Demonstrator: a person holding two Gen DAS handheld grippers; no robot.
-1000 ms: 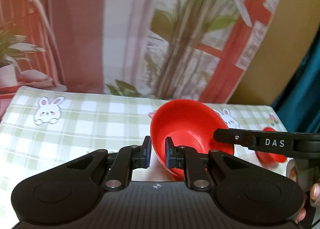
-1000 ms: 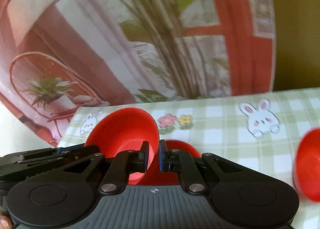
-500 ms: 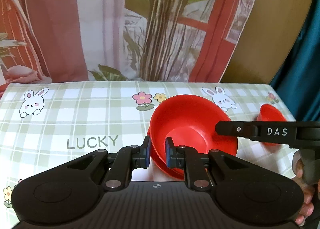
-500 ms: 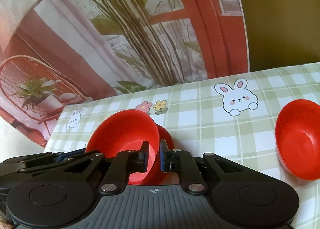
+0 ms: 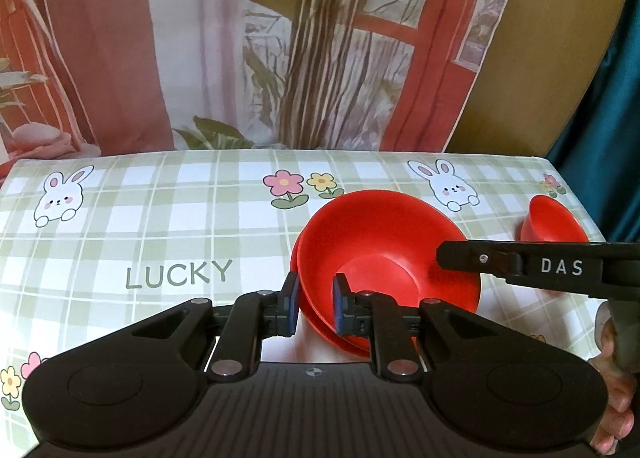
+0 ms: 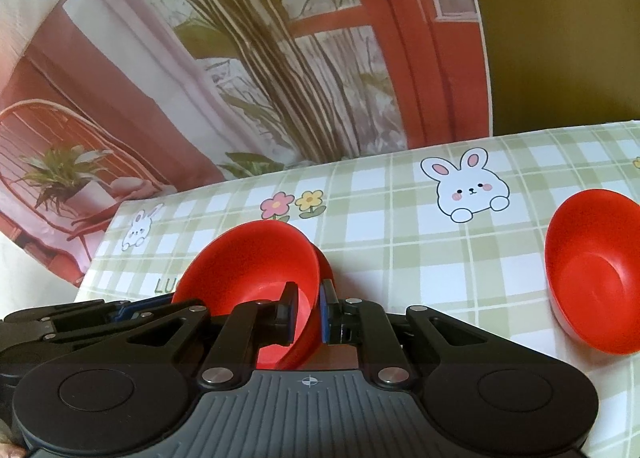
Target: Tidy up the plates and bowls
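- left gripper (image 5: pixel 314 304) clamped on near rim of red bowl (image 5: pixel 386 248)
- right gripper (image 6: pixel 308 312) pinching its opposite rim
- plate (image 5: pixel 320 324) just under the bowl
- second bowl (image 6: pixel 596 270) well right of right fingers

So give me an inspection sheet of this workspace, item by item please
Surface: table under a green checked tablecloth printed with rabbits, flowers and the word LUCKY.
Job's things: large red bowl sitting over a red plate; a second red bowl stands apart near the right edge.
Clutter: nothing seen.
Grippers: left gripper has its fingers either side of the large bowl's near rim; right gripper grips the same bowl's rim on the opposite side.
Cables: nothing seen.
Surroundings: printed backdrop of curtains, plants and a red window frame; teal curtain at far right.
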